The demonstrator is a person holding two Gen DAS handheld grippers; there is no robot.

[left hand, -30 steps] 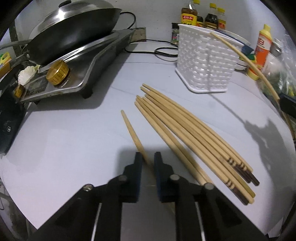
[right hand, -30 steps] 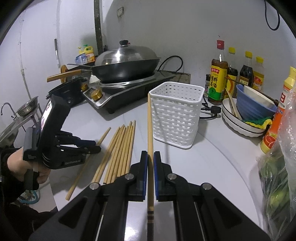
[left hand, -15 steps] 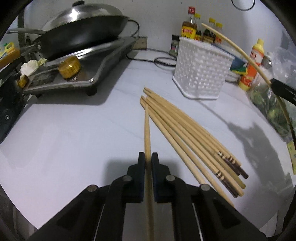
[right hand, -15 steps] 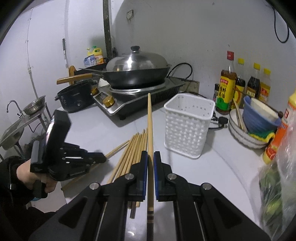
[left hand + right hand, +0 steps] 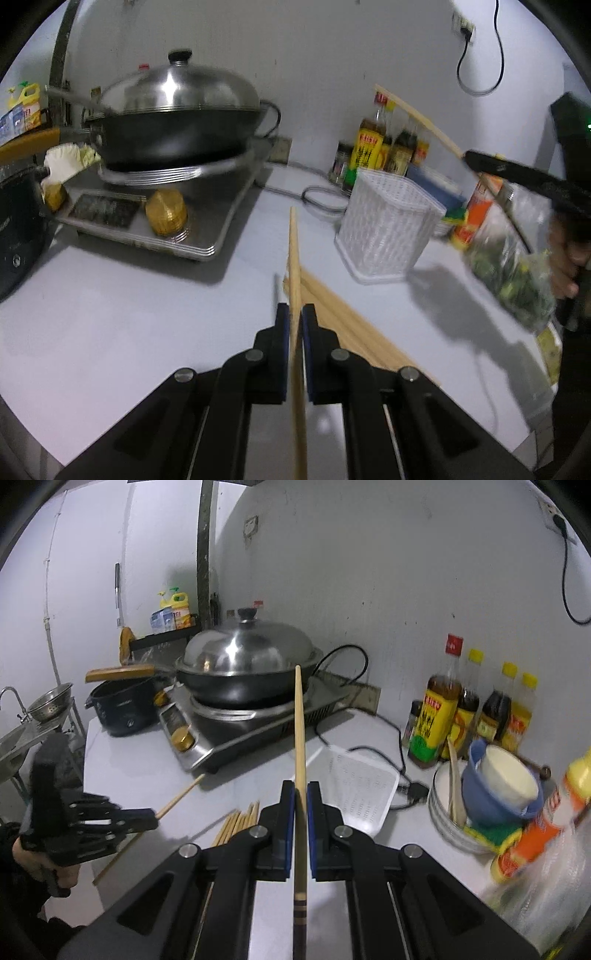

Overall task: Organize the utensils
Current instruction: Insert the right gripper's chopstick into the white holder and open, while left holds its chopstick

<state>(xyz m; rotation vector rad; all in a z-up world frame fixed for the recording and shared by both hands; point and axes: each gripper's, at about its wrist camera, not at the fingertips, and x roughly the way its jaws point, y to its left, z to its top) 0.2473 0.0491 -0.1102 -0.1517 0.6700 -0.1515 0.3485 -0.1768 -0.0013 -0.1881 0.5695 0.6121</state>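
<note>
My left gripper [image 5: 294, 314] is shut on a wooden chopstick [image 5: 294, 258] that points forward, lifted off the white counter. Several more chopsticks [image 5: 332, 314] lie in a bundle just right of it. My right gripper [image 5: 301, 792] is shut on another chopstick [image 5: 300, 720], raised above the counter and pointing toward the wok. The white perforated basket [image 5: 388, 229] stands behind the bundle; in the right wrist view the basket [image 5: 360, 786] sits just right of and below my right gripper. The left gripper [image 5: 146, 818] with its chopstick [image 5: 181, 795] shows at the left of the right wrist view.
A lidded wok [image 5: 173, 110] sits on an induction cooker [image 5: 155, 206] at the back left. Sauce bottles [image 5: 439, 709] line the back wall. Stacked bowls [image 5: 491, 794] and a bag of greens [image 5: 513, 266] crowd the right side. A black pot [image 5: 122, 705] stands left of the cooker.
The left gripper shut on the lone chopstick and lifted it off the counter, tilting upward. The right gripper rose with its chopstick, so the basket now lies lower in its view.
</note>
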